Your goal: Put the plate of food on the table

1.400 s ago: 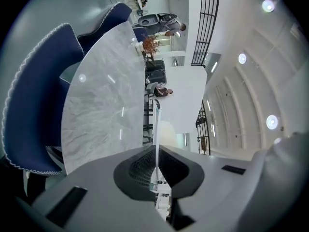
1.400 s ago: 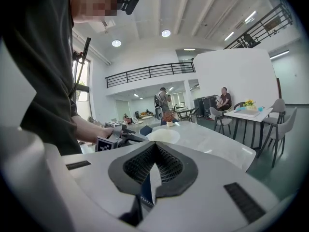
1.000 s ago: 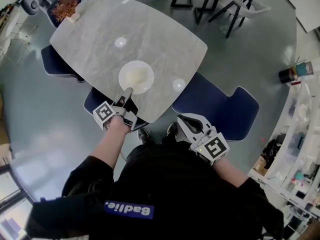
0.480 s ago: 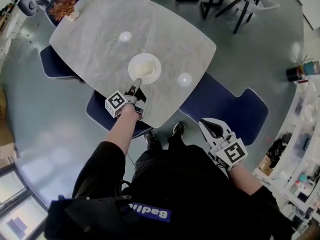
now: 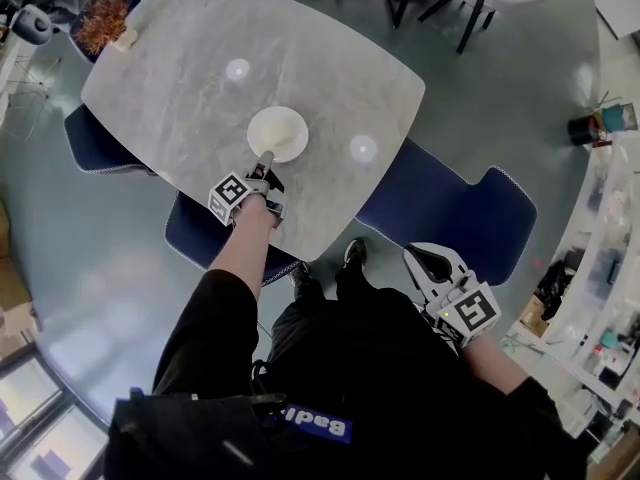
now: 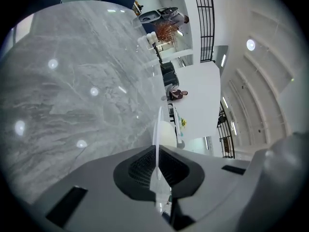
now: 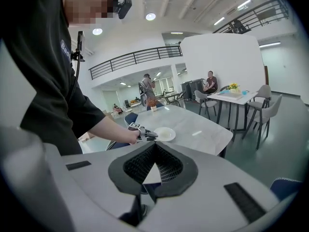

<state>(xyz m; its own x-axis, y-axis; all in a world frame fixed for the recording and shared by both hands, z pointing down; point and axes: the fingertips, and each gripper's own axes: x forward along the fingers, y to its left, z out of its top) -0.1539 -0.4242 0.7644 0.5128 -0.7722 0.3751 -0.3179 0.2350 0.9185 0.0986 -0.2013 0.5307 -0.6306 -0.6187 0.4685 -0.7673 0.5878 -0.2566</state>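
A white plate (image 5: 277,133) with pale food in its middle is over the grey marble table (image 5: 180,78), a little in from the near edge. My left gripper (image 5: 265,159) is shut on the plate's near rim. In the left gripper view the plate (image 6: 158,129) shows edge-on, pinched between the black pads of the left gripper (image 6: 156,170). Whether the plate rests on the table I cannot tell. My right gripper (image 5: 424,255) hangs low at my right side, away from the table. In its own view the right gripper (image 7: 154,148) is shut and empty, looking at the plate (image 7: 164,134).
Blue chairs stand at the table's near side (image 5: 445,203), (image 5: 200,236) and left side (image 5: 92,140). A dried-flower arrangement (image 5: 100,13) sits on the table's far left corner. White tables with chairs (image 7: 231,98) stand beyond, and people (image 7: 210,81) are in the background.
My left gripper has carried the plate further in over the table, away from the near edge. The right gripper has dropped back beside my body.
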